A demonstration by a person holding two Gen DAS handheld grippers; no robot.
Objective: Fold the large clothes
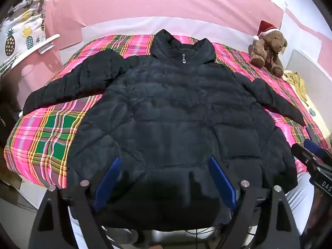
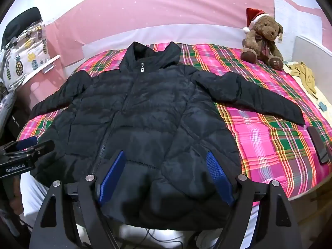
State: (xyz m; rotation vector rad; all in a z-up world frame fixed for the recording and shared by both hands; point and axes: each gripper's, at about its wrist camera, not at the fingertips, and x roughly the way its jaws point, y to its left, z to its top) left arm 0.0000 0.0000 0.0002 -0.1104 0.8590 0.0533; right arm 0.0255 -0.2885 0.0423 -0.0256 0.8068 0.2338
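Both fingers wide over black puffer jacket [image 1: 176, 108] hem, teddy bear [image 2: 263, 41], phone [image 2: 318, 145] on plaid bedspread [image 2: 269, 137]

Black quilted jacket [image 1: 176, 108] on a pink-green-yellow plaid blanket [image 1: 47, 137]; brown teddy bear [image 2: 263, 41] in a red-white hat; blue gripper pads [image 2: 113, 176]; wall [image 1: 145, 2] seemingly pink.

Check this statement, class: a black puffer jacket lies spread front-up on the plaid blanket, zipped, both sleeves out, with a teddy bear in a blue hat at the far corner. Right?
Not quite. The teddy bear wears a red Santa hat, not a blue one, as the right wrist view shows. The rest holds: the black puffer jacket lies front-up on the plaid blanket, zipped, both sleeves out.
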